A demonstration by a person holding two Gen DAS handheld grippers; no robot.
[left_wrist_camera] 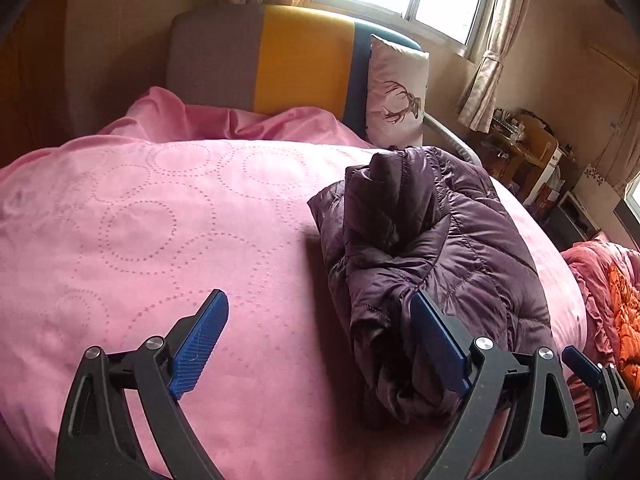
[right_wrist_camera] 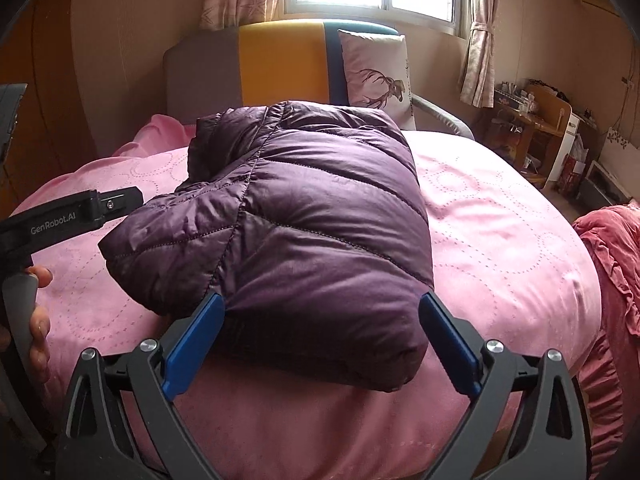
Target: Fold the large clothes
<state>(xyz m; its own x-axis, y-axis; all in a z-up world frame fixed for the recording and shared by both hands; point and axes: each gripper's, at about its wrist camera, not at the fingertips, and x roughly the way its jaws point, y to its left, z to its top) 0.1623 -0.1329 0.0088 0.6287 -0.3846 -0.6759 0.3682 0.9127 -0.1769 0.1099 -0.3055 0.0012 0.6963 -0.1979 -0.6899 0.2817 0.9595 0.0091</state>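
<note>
One folded purple puffer jacket [right_wrist_camera: 296, 216] lies on the pink bed [right_wrist_camera: 500, 220]. Two grippers: the right gripper [right_wrist_camera: 320, 340] gapes around its near end, and the left gripper [left_wrist_camera: 320, 336] stands wide open at its side, holding nothing.

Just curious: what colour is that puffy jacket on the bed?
Dark purple, quilted jacket; clearest in the right wrist view.

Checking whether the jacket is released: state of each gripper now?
Left gripper: open, holding nothing.
Right gripper: open around the purple jacket, not gripping.
</note>
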